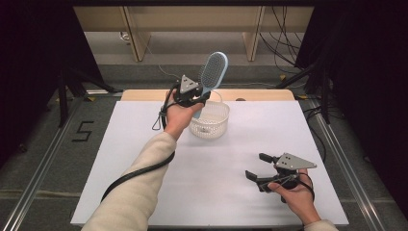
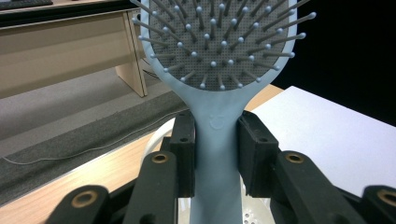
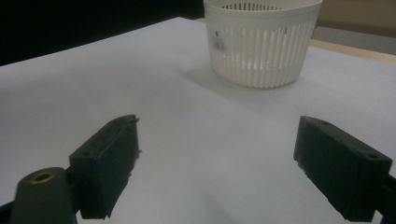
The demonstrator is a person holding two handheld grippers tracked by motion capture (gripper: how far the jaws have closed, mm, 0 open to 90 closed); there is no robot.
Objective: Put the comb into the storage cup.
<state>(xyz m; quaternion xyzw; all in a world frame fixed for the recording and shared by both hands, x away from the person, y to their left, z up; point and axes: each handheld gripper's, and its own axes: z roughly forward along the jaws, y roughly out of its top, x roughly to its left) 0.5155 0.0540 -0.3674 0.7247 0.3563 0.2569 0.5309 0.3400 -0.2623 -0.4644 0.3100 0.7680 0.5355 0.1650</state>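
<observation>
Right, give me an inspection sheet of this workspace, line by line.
Surface: white table top, bare apart from the basket; wooden edge at the far side.
Job's things: blue hairbrush held upright, bristled head up, above the white slatted basket, which has a sticker on its wall.
Clutter: nothing seen.
Grippers: left tool shut on the hairbrush handle; right tool open, nothing between the jaws, low over the near right of the table.
Cables: black cable trails from the left tool along the sleeve; more cables on the floor far right.
Surroundings: wooden furniture beyond the table, dark curtains at both sides, a "5" marked on the floor at left.
</observation>
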